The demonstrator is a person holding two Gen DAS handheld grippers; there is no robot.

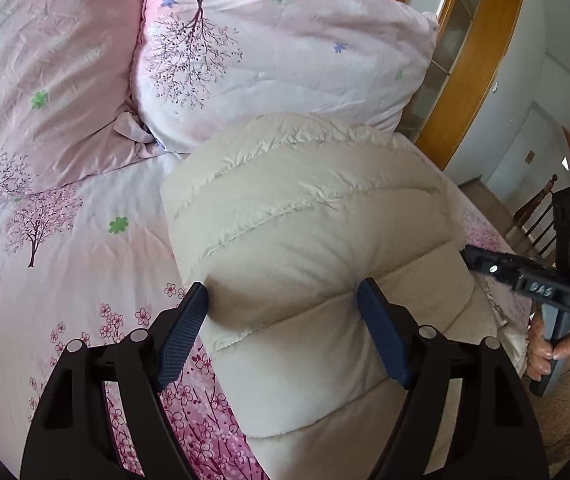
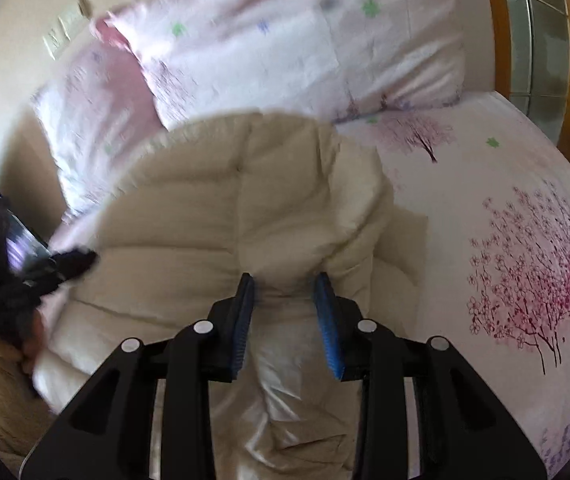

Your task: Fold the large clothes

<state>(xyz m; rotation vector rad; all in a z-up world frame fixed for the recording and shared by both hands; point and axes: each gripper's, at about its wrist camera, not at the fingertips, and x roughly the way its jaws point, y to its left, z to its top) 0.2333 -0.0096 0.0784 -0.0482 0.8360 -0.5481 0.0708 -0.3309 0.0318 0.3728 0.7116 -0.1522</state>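
Observation:
A cream quilted down jacket (image 1: 305, 232) lies bunched on the bed with the pink floral sheet (image 1: 65, 280). My left gripper (image 1: 283, 304) is wide open with its blue pads on either side of a puffy fold of the jacket. In the right wrist view my right gripper (image 2: 287, 288) has its pads closed in on a bunched fold of the jacket (image 2: 245, 208). The right gripper also shows at the right edge of the left wrist view (image 1: 465, 254), and the left gripper shows blurred at the left of the right wrist view (image 2: 85, 260).
Two pink floral pillows (image 1: 265, 52) lie at the head of the bed, just beyond the jacket. A wooden door frame (image 1: 473, 60) and a stair railing (image 1: 541, 212) stand past the bed's right side. The bed sheet (image 2: 505, 220) extends to the right of the jacket.

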